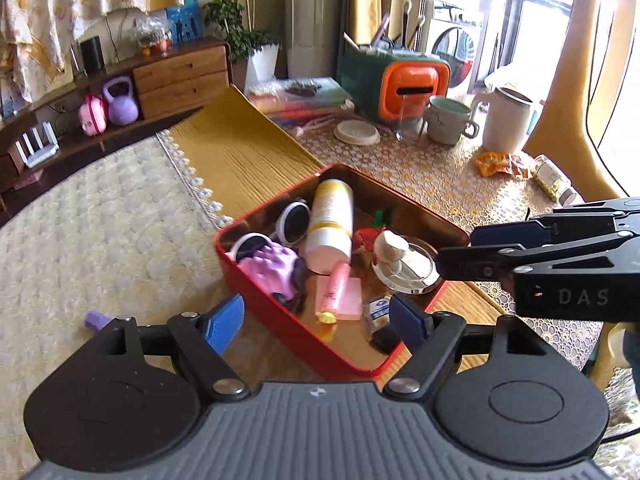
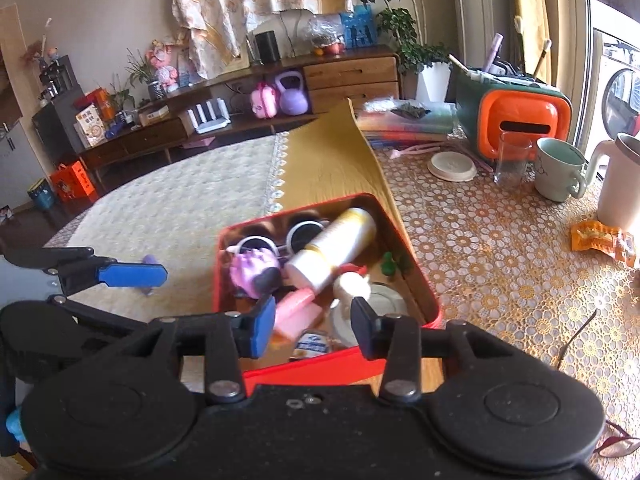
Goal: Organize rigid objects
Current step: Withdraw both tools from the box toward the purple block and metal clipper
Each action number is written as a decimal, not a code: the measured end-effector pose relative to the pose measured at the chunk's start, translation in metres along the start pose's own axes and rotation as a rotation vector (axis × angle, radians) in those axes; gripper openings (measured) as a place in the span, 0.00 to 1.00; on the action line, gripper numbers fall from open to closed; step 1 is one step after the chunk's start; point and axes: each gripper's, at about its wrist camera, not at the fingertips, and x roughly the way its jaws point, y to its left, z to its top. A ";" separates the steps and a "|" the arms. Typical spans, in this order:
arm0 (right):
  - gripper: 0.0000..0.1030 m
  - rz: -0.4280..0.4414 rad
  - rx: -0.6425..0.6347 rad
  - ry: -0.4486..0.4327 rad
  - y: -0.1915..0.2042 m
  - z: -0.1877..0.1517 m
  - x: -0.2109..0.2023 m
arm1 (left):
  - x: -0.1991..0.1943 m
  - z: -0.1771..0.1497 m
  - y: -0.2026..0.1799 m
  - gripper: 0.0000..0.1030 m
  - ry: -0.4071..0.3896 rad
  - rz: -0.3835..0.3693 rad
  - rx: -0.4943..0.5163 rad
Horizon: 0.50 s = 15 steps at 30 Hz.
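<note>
Red tin (image 1: 256, 286) on the table is nearly full: white bottle (image 1: 330, 224), sunglasses (image 1: 294, 218), pink toy (image 1: 274, 274), small bits. I see one purple piece (image 1: 96, 319) still out on the mat. Left gripper (image 1: 318, 320) jaws apart, empty; right gripper (image 2: 314, 324) partly apart, empty.

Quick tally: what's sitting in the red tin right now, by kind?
Sunglasses, white-framed: 1
White and yellow bottle: 1
Pink tube: 1
Pink flat block: 1
Purple toy: 1
Glass lid with pale knob: 1
Small blue-labelled box: 1
Small red and green item, unclear: 1
Total in the red tin: 8
</note>
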 end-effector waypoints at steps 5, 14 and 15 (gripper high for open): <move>0.45 0.029 -0.012 -0.003 0.015 -0.003 -0.011 | -0.021 -0.011 0.021 0.77 -0.030 0.010 -0.034; 0.55 0.055 -0.072 -0.012 0.046 -0.009 -0.016 | -0.048 -0.039 0.071 0.77 -0.052 0.071 -0.109; 0.56 0.055 -0.079 -0.012 0.049 -0.009 -0.015 | -0.051 -0.042 0.077 0.77 -0.055 0.077 -0.119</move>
